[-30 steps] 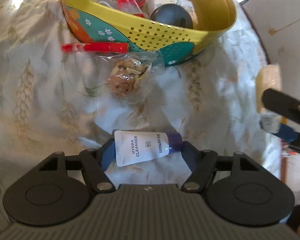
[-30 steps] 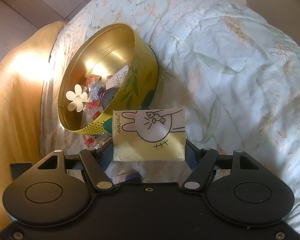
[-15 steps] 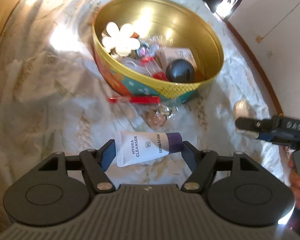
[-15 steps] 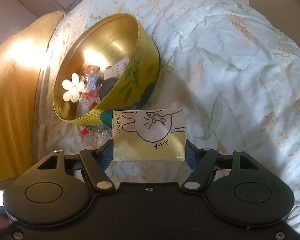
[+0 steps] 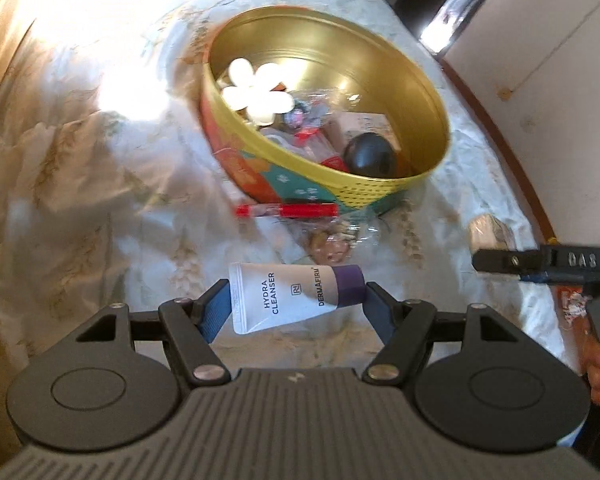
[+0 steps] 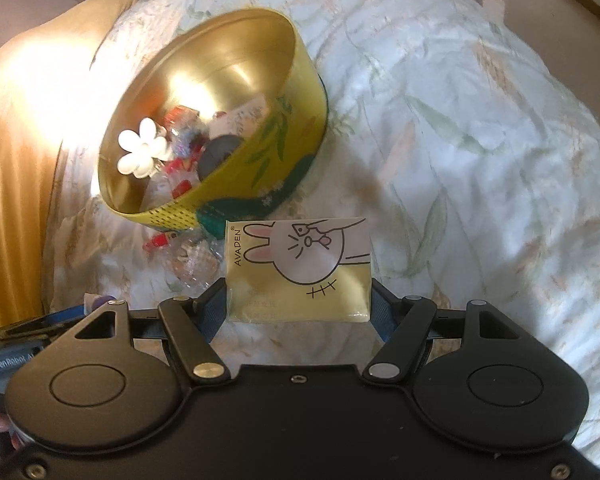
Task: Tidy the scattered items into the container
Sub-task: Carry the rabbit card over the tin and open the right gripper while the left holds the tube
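Observation:
A round yellow tin [image 5: 380,188] [image 6: 284,152] with a gold inside stands on the bedspread and holds a white flower clip [image 5: 256,92], a black round item [image 5: 370,156] and small packets. My left gripper [image 5: 296,300] is shut on a white Hydra Cleanser tube [image 5: 288,296] with a purple cap, held above the bed short of the tin. My right gripper [image 6: 298,300] is shut on a yellow Avaden rabbit packet [image 6: 300,268], held near the tin's side. A red stick [image 5: 288,211] and a clear snack bag [image 5: 332,244] lie on the bed beside the tin.
The floral bedspread [image 6: 480,120] is rumpled all around. A yellow-orange pillow [image 6: 12,160] lies left of the tin in the right wrist view. A wall and skirting [image 5: 540,80] run past the bed's right edge. The right gripper's fingers [image 5: 540,262] show at the right.
My left gripper has lifted the tube up and back, so the whole tin now shows from above. My right gripper has risen a little with the packet.

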